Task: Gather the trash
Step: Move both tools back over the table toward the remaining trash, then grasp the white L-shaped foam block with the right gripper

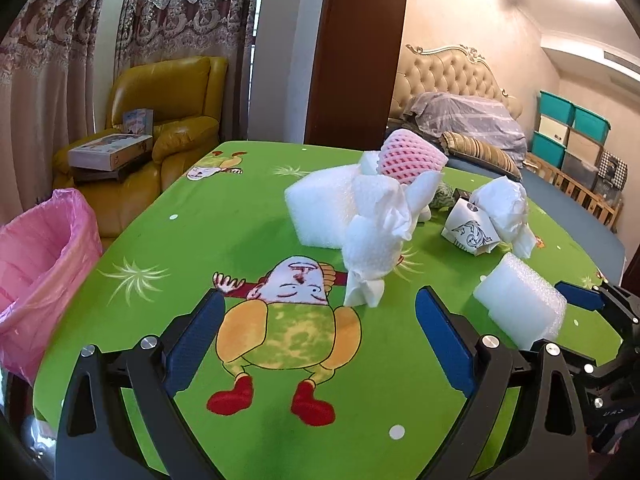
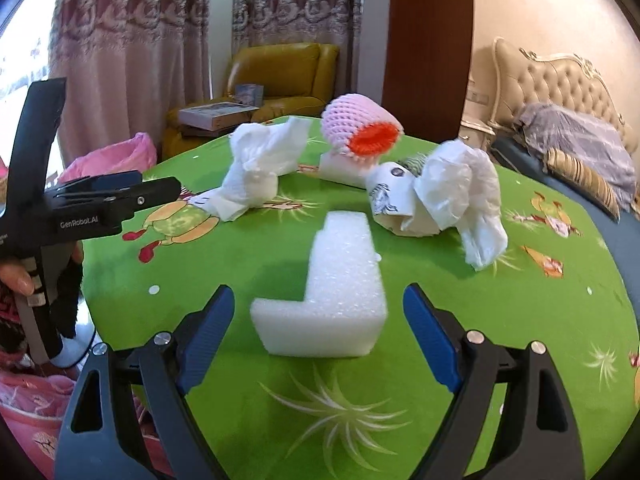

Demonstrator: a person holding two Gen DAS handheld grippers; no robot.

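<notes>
Trash lies in a loose cluster on the green cartoon-print table [image 2: 460, 320], toward its far right part: an L-shaped foam block [image 2: 332, 300] nearest the near edge, a crumpled tissue [image 2: 256, 172] left of centre, a second tissue wad [image 2: 460, 196] to the right and touching a crushed paper cup [image 2: 390, 204], and a pink fruit net [image 2: 360, 128] perched on a larger foam slab [image 1: 320, 212] near the far edge. Right gripper [image 2: 318, 328] hangs over the near edge with jaws spread wide, holding nothing; the foam block sits between the blue pads [image 2: 430, 340], and neither pad touches it. Left gripper [image 1: 318, 332] is likewise wide open and empty, over bare cloth, with the first tissue just beyond its tips. Step in hand, as I judge it: the right-hand pick of the L-block. To do it well, ease forward until the pads flank the thick short leg, keep the tips just clear of the cloth so it doesn't drag, and close gently, since foam is light and will likely squash or skid if clipped on a corner. Container: one bin with a pink liner [image 1: 44, 264] stands off the table's left edge, just beside it; its mouth is open, but I cannot tell what is inside from this angle. Carrying to it means crossing the table's width.
</notes>
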